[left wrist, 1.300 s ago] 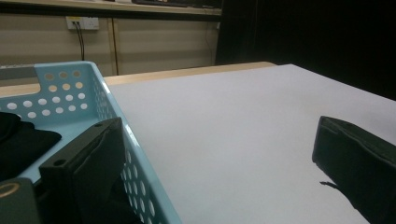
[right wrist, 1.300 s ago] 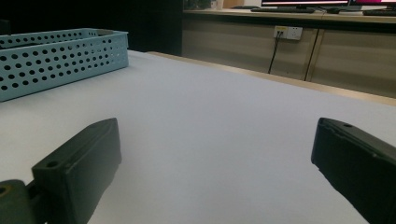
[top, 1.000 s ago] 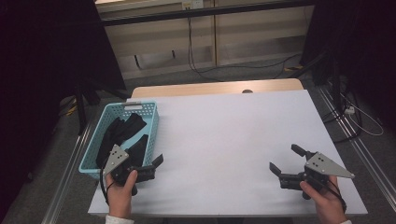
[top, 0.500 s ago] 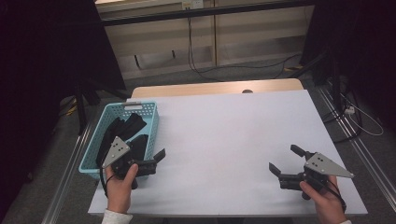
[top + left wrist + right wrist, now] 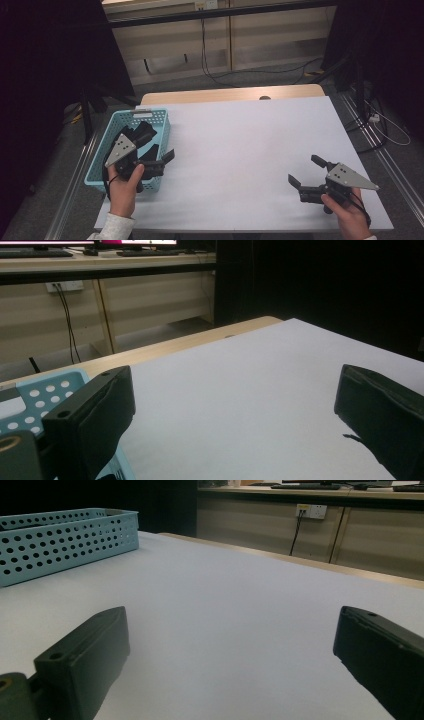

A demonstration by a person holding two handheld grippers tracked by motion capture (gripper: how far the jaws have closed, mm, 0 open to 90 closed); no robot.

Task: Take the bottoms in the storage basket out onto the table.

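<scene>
- Here, a light blue perforated basket (image 5: 161, 131) stands at the near left of the white table (image 5: 250, 150), its long side running from near to far along the table's left edge.
- Inside the basket lie several black items (image 5: 142, 135), piled loosely; their kind cannot be told from the high view, and they reach about to the rim.
- The left gripper (image 5: 159, 159), held in the person's left hand (image 5: 122, 187), hangs over the near part of the basket, above its contents; its jaws stand wide apart and hold nothing.
- In the left gripper view the same jaws rise at the two lower corners, well apart, with bare table between them and a corner of the basket's dotted wall (image 5: 45, 395) just behind the left jaw.
- The right gripper (image 5: 305, 172), held in the person's right hand (image 5: 350, 215), sits low at the near right of the table, well apart from the basket; its jaws are spread wide and empty.
- In the right gripper view the basket's perforated side wall (image 5: 65, 542) shows at the far left, across an open stretch of white table top (image 5: 240, 620).
- Beyond the table's far edge stands a pale cabinet front (image 5: 225, 40) with dark cables (image 5: 205, 45) hanging before it.
</scene>
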